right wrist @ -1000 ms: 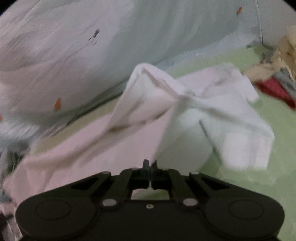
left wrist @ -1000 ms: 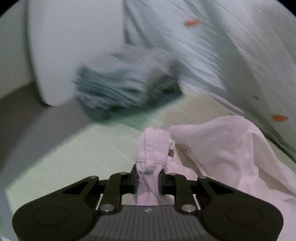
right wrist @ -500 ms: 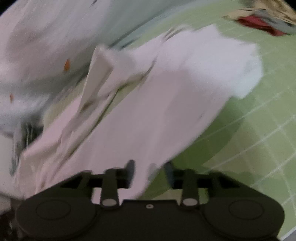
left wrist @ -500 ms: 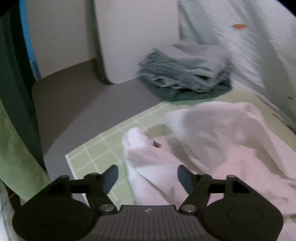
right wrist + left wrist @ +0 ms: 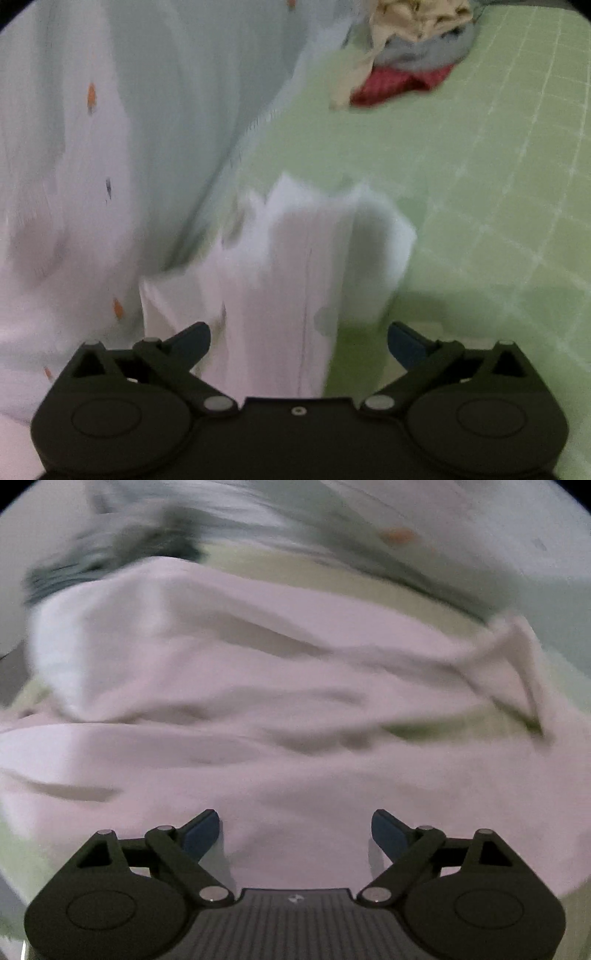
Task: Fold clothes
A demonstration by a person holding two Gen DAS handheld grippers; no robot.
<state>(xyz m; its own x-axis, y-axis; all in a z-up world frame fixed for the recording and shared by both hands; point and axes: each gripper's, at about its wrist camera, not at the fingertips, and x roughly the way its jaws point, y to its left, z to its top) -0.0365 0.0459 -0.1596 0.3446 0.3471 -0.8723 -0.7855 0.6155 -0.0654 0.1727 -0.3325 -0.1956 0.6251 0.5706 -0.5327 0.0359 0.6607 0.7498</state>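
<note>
**Both my grippers stand open over the pale garment**

The biggest thing I see is the green sheet (image 5: 461,184) with its thin white grid, which only my right view shows clearly; in my left view it appears just as pale strips around the cloth. A light curtain (image 5: 74,166) with small orange marks hangs along the left of the right view, and its lower edge reaches the sheet.

The pale pink garment (image 5: 277,701) lies spread and wrinkled on the sheet and fills nearly all of my left view. My right view shows only one bunched end of it, whiter there, beside the curtain.

A pile of unfolded clothes (image 5: 410,51), beige, grey and red, lies far back on the sheet, and only my right view has it. A dark grey heap (image 5: 110,557) beyond the garment appears only in my left view, too blurred to say more.

My left gripper (image 5: 295,830) has just been opening, its jaws wide apart, with cloth below them but not pinched. My right gripper (image 5: 299,339) has also just been opening, its jaws spread, and the garment's end lies between them unpressed.
</note>
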